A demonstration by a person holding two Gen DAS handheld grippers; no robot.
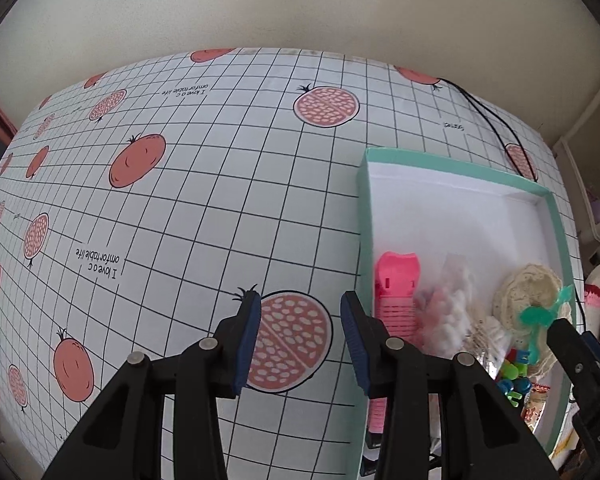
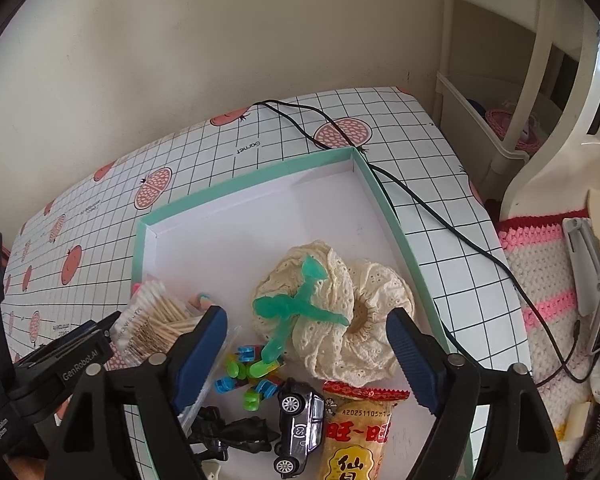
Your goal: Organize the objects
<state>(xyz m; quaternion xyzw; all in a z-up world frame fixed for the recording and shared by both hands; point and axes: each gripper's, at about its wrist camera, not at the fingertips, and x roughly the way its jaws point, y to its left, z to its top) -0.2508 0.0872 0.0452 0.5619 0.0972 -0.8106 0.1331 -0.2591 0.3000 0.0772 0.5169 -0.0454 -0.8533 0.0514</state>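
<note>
A shallow box with a mint-green rim (image 2: 244,184) and white floor lies on the table. It holds a green plastic figure (image 2: 300,304) lying on cream lace scrunchies (image 2: 340,344), a dark toy car (image 2: 300,428), a yellow snack packet (image 2: 356,436), a bright clip toy (image 2: 248,376), a bag of cotton swabs (image 2: 156,320) and a pink clip (image 1: 396,280). My right gripper (image 2: 306,320) hangs open above the figure and scrunchies, holding nothing. My left gripper (image 1: 300,320) is open over the tablecloth, just left of the box wall (image 1: 362,240).
The checked tablecloth (image 1: 204,208) with pomegranate prints stretches bare to the left. A black cable (image 2: 420,200) runs along the box's right side. A chair with a pink-striped crochet cushion (image 2: 548,280) and a white rack (image 2: 500,140) stand on the right, a wall behind.
</note>
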